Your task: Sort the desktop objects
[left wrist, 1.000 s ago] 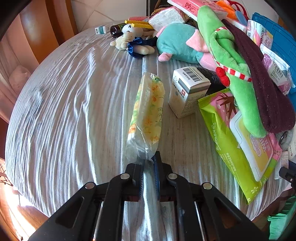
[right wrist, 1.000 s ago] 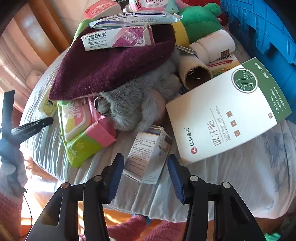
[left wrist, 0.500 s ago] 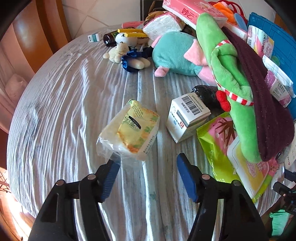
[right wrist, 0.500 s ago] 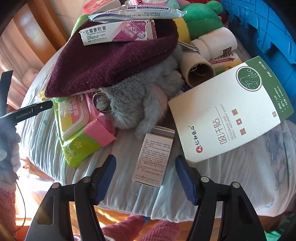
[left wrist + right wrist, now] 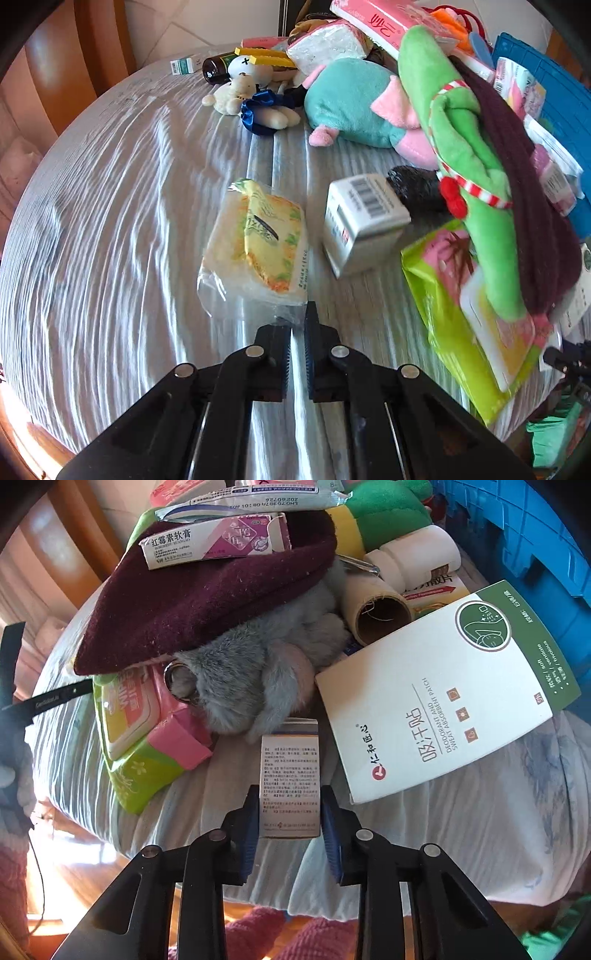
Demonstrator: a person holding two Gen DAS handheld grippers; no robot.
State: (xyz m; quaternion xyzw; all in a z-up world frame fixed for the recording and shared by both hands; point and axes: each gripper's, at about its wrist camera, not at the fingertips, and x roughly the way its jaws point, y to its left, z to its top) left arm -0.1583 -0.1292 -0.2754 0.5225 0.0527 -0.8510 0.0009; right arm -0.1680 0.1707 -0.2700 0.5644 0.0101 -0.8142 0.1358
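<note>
In the left wrist view a yellow-green tissue pack in clear wrap lies flat on the grey striped cloth. My left gripper is shut just below it, with the wrap's near edge at the fingertips; I cannot tell if the wrap is pinched. In the right wrist view a small white medicine box lies lengthwise between the blue pads of my right gripper. Its jaws are closing and the pads touch both long sides of the box.
A barcoded box, a green wipes pack, a green plush and a maroon beret crowd the right. A large white-green patch box and a grey plush flank the medicine box. The table edge lies just below it.
The left gripper let the tissue pack drop flat, then shut again at its near edge. The right jaws widened, then closed in on the medicine box, which now lies straight between them.
</note>
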